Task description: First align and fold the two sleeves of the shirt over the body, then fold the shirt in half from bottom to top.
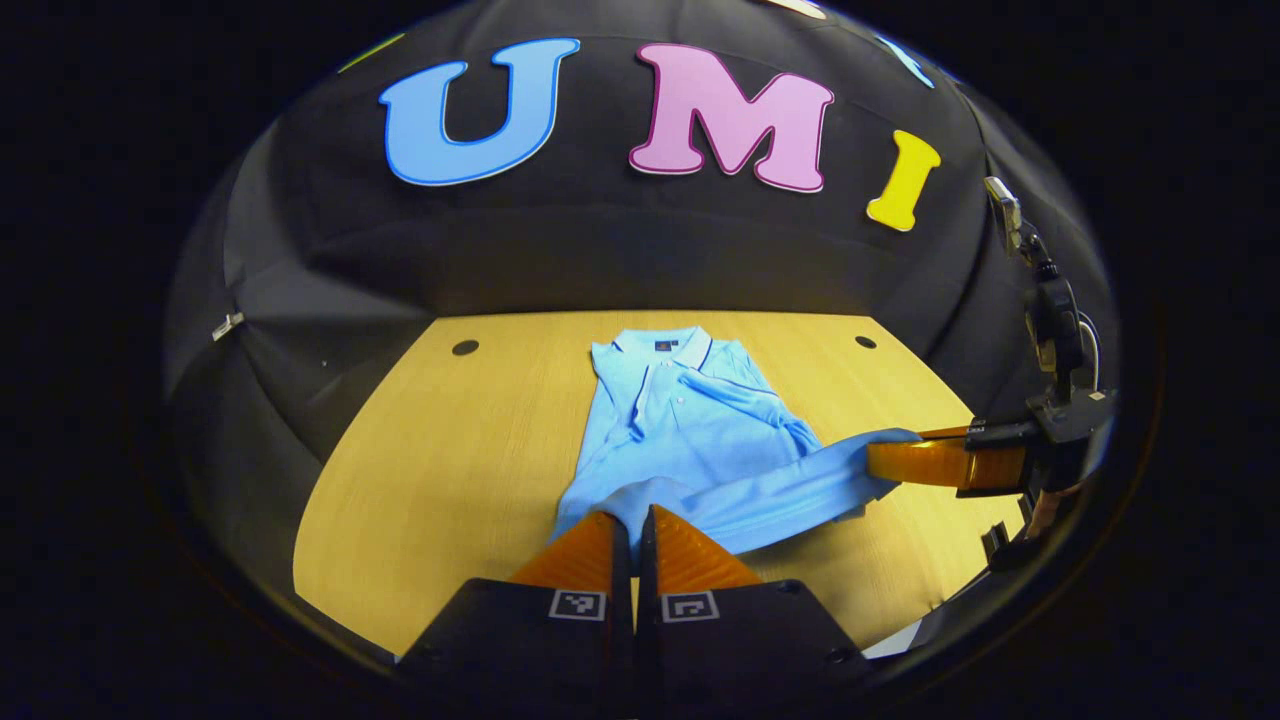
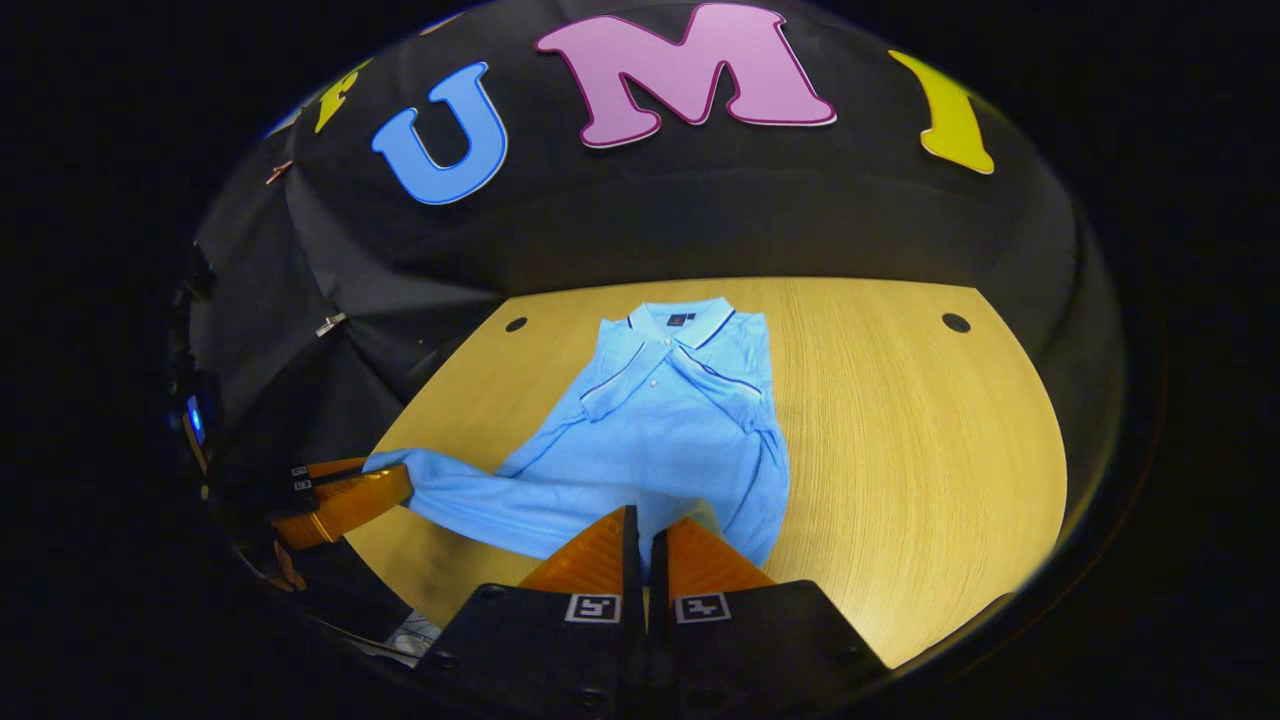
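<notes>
The left gripper [image 1: 633, 520] has its two fingers pressed together on one bottom corner of a light blue polo shirt [image 1: 690, 420], the cloth pinched just at the tips. In that same left gripper view the right gripper [image 1: 880, 460] comes in from the side, and it too is clamped on the hem, at the other bottom corner; the right gripper view shows its fingers closed over a bunch of fabric. Between the two grips the hem hangs lifted in a slack, slightly twisted band, while the rest of the shirt lies flat on the wooden table [image 1: 440, 470], collar [image 1: 660, 345] towards the far wall. Both sleeves [image 2: 725, 385] are already folded across the chest.

The risks I see for the bottom-to-top fold: each grip takes only a small bite of cloth, so a corner could slip free. If one hand travels ahead of the other, the hem would land crooked. Dragging the cloth low could also pull the folded sleeves open.
</notes>
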`<action>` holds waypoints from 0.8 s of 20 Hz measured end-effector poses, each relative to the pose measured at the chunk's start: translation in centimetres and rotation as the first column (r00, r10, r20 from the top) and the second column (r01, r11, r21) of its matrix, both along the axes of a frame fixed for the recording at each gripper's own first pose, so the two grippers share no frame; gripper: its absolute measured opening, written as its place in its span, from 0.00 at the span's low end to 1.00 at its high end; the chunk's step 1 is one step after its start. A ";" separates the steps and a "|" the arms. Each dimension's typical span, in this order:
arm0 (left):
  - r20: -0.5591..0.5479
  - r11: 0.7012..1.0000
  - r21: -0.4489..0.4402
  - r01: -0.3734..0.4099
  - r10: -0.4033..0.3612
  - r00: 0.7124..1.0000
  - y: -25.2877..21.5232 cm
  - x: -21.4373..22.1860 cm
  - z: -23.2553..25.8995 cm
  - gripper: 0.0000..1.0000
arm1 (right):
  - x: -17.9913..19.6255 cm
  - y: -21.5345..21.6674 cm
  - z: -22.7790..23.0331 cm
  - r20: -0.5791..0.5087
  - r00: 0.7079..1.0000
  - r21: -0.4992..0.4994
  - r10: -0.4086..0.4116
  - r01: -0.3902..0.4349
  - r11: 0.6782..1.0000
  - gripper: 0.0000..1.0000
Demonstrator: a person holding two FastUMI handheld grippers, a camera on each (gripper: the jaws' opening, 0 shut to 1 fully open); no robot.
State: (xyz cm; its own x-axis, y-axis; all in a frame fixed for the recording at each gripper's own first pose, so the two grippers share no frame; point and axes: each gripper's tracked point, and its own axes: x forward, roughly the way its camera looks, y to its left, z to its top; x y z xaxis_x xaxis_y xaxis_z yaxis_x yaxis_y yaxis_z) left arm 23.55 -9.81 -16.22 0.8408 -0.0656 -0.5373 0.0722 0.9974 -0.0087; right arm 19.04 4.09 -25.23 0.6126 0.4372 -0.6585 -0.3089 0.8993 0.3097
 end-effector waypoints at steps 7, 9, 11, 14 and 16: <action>0.085 1.000 -0.016 -0.014 0.016 0.996 -0.5 9.6 3.7 0.06 | 9.2 0.7 2.2 0.106 0.994 0.016 0.023 -0.024 1.000 0.05; 0.100 0.999 -0.012 -0.030 0.031 0.994 0.0 12.7 4.4 0.06 | 12.2 0.8 2.3 0.130 0.991 0.025 0.014 -0.018 1.000 0.05; 0.120 0.996 -0.051 -0.078 0.084 0.989 1.1 15.8 4.9 0.06 | 15.5 0.9 2.4 0.161 0.987 0.025 -0.001 -0.003 1.000 0.05; 0.122 0.986 -0.108 -0.129 0.142 0.982 2.5 20.0 4.2 0.06 | 19.4 1.4 1.5 0.170 0.985 0.059 -0.038 0.029 0.998 0.05; 0.122 0.986 -0.101 -0.136 0.148 0.981 3.1 22.4 3.3 0.06 | 22.1 1.6 0.8 0.182 0.981 0.072 -0.061 0.048 0.996 0.05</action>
